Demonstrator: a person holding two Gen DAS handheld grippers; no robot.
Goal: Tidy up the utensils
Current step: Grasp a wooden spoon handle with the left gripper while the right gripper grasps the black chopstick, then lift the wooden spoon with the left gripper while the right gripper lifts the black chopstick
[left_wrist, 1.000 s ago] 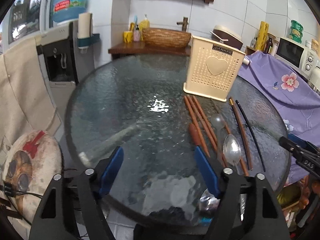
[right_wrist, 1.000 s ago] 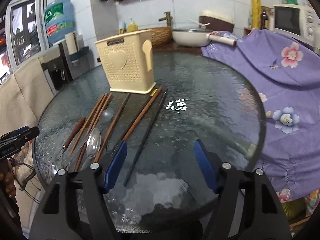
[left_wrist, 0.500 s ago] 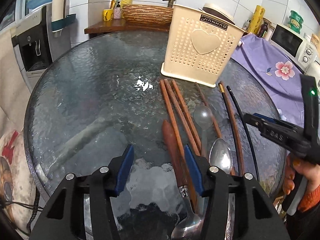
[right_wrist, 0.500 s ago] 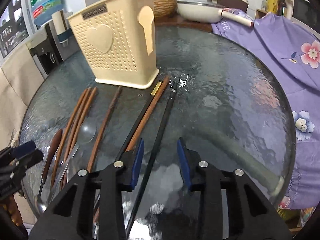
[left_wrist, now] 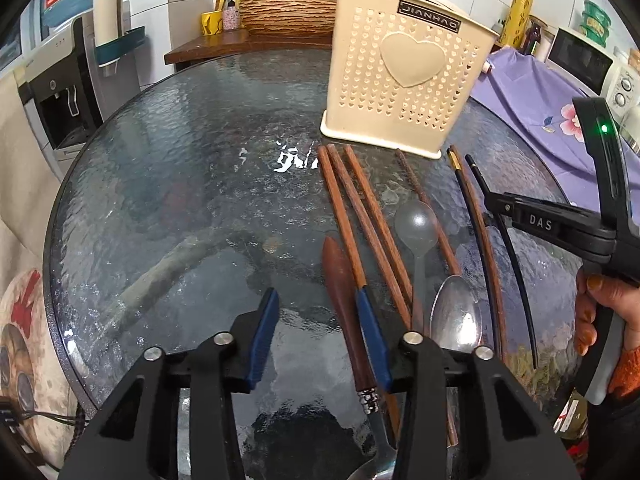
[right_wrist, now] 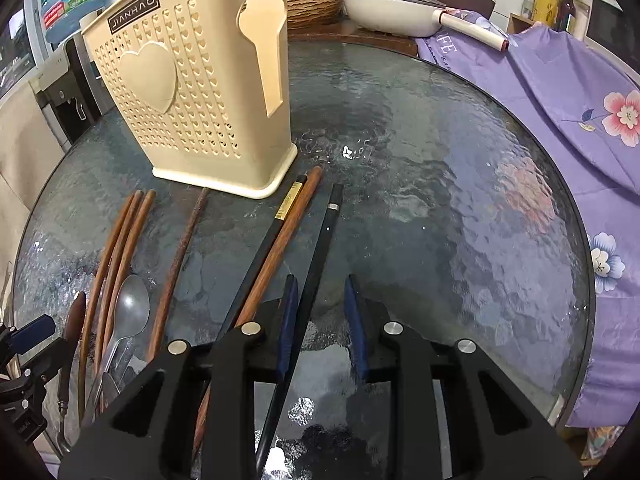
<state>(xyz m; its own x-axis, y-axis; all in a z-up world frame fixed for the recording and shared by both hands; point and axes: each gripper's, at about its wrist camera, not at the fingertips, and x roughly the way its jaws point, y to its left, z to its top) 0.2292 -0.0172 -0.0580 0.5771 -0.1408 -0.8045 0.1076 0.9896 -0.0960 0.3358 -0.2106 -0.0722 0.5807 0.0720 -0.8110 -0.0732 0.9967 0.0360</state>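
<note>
Spanning both views, round textured glass table carries everything. Cream perforated plastic utensil holder with heart emblem stands upright ahead-left of right gripper, ahead-right of left gripper. Right gripper jaws partly open, straddling black chopstick, left pad just beside it, not clamped. Left gripper jaws open over wooden-handled utensil, which lies against the right pad. Brown wooden chopsticks, clear plastic spoon, metal spoon lie flat right of left gripper
</note>
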